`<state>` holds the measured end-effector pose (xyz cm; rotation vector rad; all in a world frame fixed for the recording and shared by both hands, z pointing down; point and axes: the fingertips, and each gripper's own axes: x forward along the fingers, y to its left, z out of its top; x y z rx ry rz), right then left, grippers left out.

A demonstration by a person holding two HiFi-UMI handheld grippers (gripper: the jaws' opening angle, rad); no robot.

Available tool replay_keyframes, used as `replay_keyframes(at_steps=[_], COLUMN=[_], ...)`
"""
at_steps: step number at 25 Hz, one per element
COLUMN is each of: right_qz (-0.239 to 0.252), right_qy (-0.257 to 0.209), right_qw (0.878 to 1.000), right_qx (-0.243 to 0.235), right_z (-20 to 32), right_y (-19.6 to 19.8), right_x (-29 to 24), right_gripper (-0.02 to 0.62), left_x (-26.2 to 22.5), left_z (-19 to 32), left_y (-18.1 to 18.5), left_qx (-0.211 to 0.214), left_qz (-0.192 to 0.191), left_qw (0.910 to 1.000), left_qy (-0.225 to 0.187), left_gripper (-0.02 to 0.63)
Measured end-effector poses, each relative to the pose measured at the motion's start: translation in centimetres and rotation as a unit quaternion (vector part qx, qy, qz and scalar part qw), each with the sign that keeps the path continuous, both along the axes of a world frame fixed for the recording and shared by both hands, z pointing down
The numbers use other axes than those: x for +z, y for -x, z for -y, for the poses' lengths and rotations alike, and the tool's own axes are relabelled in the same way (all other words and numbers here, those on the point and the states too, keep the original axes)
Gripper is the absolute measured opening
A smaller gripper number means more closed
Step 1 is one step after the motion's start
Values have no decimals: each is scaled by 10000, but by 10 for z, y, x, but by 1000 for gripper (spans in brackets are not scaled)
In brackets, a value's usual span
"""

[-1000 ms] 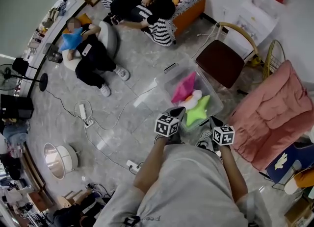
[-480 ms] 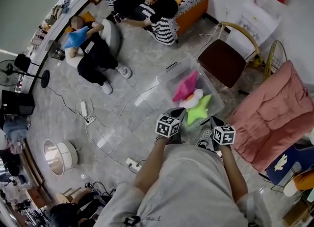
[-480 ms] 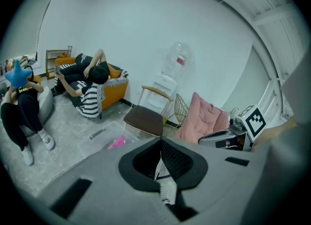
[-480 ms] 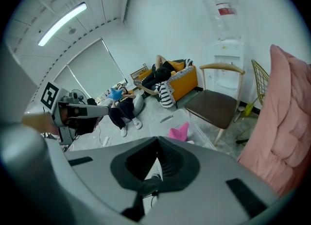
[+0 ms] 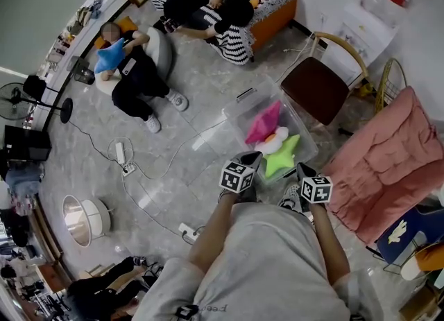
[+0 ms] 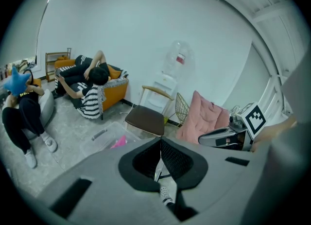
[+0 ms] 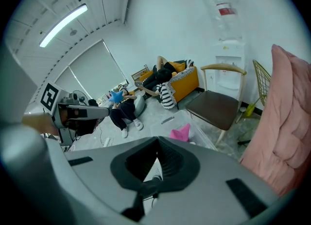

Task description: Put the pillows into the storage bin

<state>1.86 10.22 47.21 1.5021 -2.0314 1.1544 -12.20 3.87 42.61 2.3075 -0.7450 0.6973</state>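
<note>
A clear storage bin (image 5: 239,110) stands on the floor ahead of me, with a pink pillow (image 5: 263,124), a white pillow (image 5: 275,138) and a green star pillow (image 5: 283,154) in it. A blue star pillow (image 5: 109,55) is held by a person seated at the far left. My left gripper (image 5: 251,158) and right gripper (image 5: 302,170) hang side by side at the bin's near edge, both shut and empty. The left gripper view shows its jaws (image 6: 160,144) pressed together, and past them the bin (image 6: 99,139) and the pink pillow (image 6: 119,143). The right gripper (image 7: 157,144) is likewise shut.
A brown chair (image 5: 316,87) stands right behind the bin. A pink padded lounger (image 5: 388,160) lies at the right. Another person lies on an orange sofa (image 5: 267,18) at the back. Cables and a power strip (image 5: 119,154) run across the floor at the left.
The seated person has shifted the blue star pillow slightly. Both grippers stay where they were, shut.
</note>
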Motion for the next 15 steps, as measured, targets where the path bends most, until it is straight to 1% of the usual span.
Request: replay_keyframes(at_steps=[4, 9, 15], right_qz=[-9, 5, -42], right_qy=[-19, -64, -136], right_qw=[10000, 9999, 9998], right_qx=[6, -91, -107], right_z=[0, 4, 6], right_y=[1, 14, -1], right_x=[-1, -4, -7], right_gripper=[-5, -5, -5], left_x=[0, -2, 0], left_z=[-1, 2, 3], left_y=[1, 12, -5], left_qx=[24, -41, 31], left_qz=[32, 93, 96], left_qw=[10000, 9999, 9999], left_qy=[-7, -47, -70], left_gripper=[11, 11, 11])
